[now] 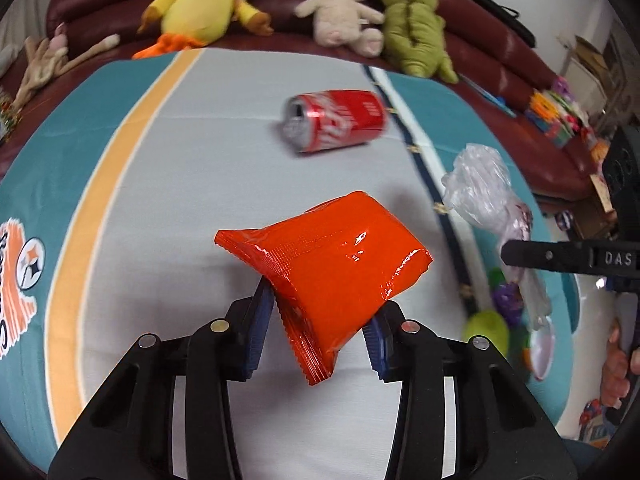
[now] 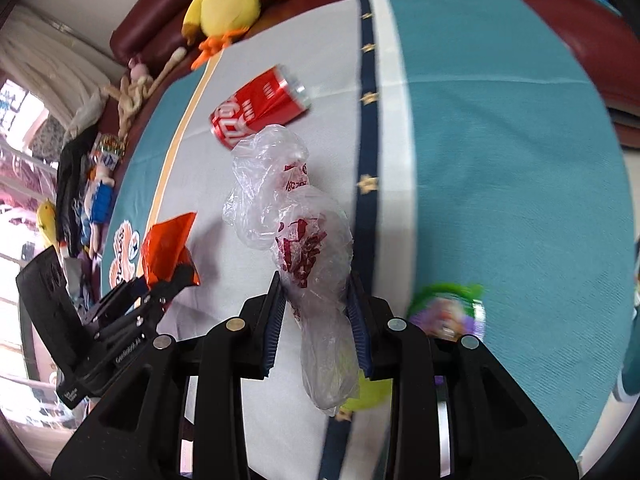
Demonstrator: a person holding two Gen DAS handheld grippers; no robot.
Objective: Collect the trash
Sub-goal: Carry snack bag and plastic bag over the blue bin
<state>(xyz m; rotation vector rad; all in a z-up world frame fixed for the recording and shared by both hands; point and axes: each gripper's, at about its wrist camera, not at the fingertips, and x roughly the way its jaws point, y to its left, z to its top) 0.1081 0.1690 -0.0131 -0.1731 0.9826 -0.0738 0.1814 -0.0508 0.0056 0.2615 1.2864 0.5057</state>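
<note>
Left gripper [image 1: 316, 332] pinching orange wrapper [image 1: 332, 256], right gripper [image 2: 316, 328] — plastic bag [image 2: 296, 224]

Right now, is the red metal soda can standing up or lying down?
Lying down. The red metal soda can rests on its side on the cloth, its silver top facing sideways.

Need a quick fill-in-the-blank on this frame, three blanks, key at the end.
1. The left tongs hold an ___ snack wrapper.
2. The right tongs are shut on a clear plastic ___.
3. The red can on the cloth lies on its ___.

Missing words: orange; bag; side
</note>
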